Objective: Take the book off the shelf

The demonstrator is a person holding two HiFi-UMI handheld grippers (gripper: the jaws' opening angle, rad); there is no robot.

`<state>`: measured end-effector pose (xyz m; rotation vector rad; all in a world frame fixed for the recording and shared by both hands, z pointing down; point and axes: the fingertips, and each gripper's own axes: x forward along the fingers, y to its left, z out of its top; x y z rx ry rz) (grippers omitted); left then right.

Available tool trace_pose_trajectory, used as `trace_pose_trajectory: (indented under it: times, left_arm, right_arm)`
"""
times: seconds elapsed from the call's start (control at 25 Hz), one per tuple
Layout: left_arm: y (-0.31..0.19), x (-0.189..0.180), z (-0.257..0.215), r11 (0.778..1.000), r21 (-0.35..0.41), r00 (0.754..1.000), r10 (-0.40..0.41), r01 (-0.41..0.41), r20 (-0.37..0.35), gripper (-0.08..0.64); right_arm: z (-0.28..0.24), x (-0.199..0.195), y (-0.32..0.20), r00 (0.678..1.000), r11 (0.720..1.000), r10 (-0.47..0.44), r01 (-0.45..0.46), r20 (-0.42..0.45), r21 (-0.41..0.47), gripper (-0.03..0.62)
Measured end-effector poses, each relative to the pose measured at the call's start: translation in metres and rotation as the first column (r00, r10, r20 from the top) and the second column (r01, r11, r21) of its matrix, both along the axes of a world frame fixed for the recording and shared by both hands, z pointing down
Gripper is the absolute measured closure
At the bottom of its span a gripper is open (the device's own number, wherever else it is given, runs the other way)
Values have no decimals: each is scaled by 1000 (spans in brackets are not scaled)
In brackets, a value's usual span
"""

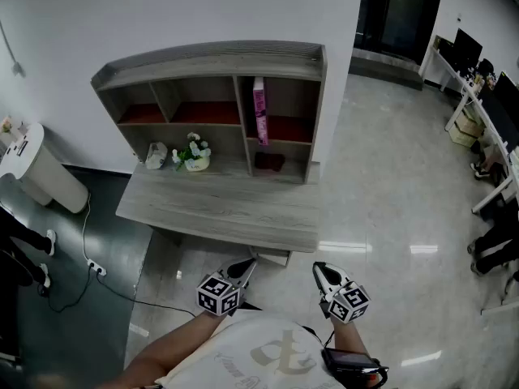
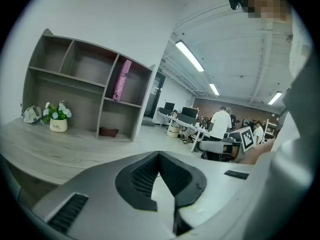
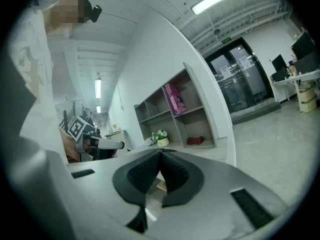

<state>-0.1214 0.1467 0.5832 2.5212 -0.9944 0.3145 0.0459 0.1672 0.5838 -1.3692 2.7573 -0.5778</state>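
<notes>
We list, on the grey wooden desk top:
- one small pot of white flowers
- a crumpled whitish item just beside it
- a dark red item further right

Elsewhere we note:
- a white cylindrical unit at left
- a cable running to a floor socket strip
- glass doors
- office monitors

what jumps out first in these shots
A bright pink book stands upright in the upper right compartment of the grey shelf unit. In front of the desk, the left gripper and right gripper are both shut and empty.
</notes>
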Motion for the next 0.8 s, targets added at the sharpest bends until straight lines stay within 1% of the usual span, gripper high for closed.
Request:
trace_pose_trajectory:
  times: [0.28, 0.6, 0.8]
  left_arm:
    - [7, 1, -5, 1000, 4, 1000, -3, 3, 11, 558]
    - [18, 3, -4, 1000, -2, 1000, 6, -5, 18, 558]
    - [24, 11, -9, 1000, 6, 1000, 27, -27, 15, 558]
  right_arm:
    - [-1, -1, 7, 1000, 1000, -9, 9, 6, 6, 589]
    - [6, 3, 20, 999, 999, 38, -38, 25, -18, 588]
    - [6, 13, 31, 998, 998, 58, -57, 27, -30, 588]
